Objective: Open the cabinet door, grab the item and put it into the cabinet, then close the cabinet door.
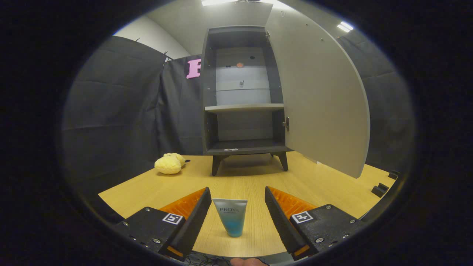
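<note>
Item: small blue-to-white plastic squeeze tube (230,217), standing on its cap end on the pale wooden tabletop (244,181), between the gripper (238,207) fingers, touching neither.
Jaws: apart, wide gap either side of the tube; not gripping anything.
Handling (judged): light, soft-walled, smooth plastic; likely to dent under a hard squeeze and to tip easily on its narrow cap.
Hold point (judged): across the lower body near the cap, where it looks firmest; the flat crimped top looks floppy.
Cabinet: dark grey two-shelf cabinet (242,92) on short legs, beyond the fingers; its pale door (317,96) swung open to the right.
Other: lumpy yellow soft object (169,163) near the cabinet's left leg.
Hard to make out: small specks on the cabinet's bottom shelf; tube's fill level; two dark blocks (384,184) at the table's right edge, purpose unclear.
</note>
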`<act>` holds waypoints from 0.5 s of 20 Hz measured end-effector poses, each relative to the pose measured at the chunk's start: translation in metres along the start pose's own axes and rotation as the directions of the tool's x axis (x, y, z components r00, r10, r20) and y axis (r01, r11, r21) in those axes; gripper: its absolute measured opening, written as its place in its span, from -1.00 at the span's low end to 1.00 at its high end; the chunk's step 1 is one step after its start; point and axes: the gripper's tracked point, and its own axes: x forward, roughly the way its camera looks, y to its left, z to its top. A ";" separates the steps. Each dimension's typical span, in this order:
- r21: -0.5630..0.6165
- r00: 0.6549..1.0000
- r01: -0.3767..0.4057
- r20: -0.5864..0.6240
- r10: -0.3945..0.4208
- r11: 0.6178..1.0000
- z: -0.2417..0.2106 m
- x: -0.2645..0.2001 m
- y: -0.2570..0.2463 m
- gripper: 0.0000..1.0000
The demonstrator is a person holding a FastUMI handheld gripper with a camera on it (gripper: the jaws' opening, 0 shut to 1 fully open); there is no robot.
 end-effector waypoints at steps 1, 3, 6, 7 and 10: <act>0.020 1.000 0.003 -0.024 -0.003 1.000 -0.012 0.008 0.006 0.81; 0.029 0.998 0.029 -0.053 -0.027 0.999 -0.031 0.019 0.008 0.81; 0.024 0.994 0.056 -0.094 -0.054 0.998 -0.055 0.033 0.005 0.81; 0.019 0.992 0.054 -0.113 -0.052 0.998 -0.061 0.035 0.005 0.81; -0.051 0.989 0.039 -0.138 -0.046 0.998 -0.065 0.041 0.006 0.57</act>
